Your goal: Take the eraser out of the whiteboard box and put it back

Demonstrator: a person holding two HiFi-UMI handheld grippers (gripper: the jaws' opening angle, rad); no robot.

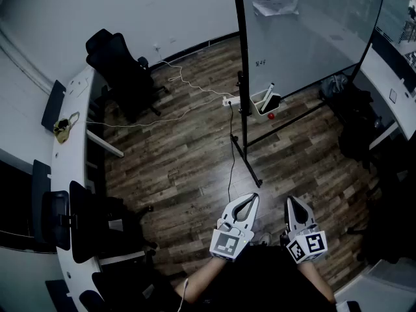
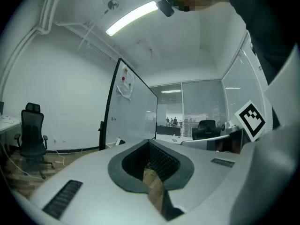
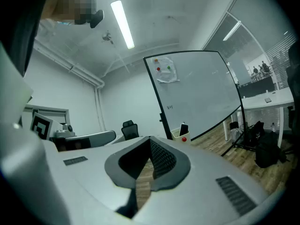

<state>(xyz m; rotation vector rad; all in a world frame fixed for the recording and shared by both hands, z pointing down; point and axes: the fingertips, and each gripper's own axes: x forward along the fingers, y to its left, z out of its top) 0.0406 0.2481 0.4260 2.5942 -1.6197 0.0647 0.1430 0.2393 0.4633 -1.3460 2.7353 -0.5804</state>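
Since neither gripper holds anything, stage: judged not yet begun; the person stands well apart from the board.
Whiteboard: upper right of the head view, upright on a floor stand, so the box at its foot faces the approach.
Left gripper: bottom centre, jaws together with nothing between; carried level, apparently idle.
Right gripper: just right of it, jaws together, empty.
Whiteboard box: upper centre, open-topped, by the board's lower corner; whether it is hung or standing cannot be told.
Eraser: on end inside the box, its top protruding, which should suit a pinch.
Red thing: just below the box; kind unclear.
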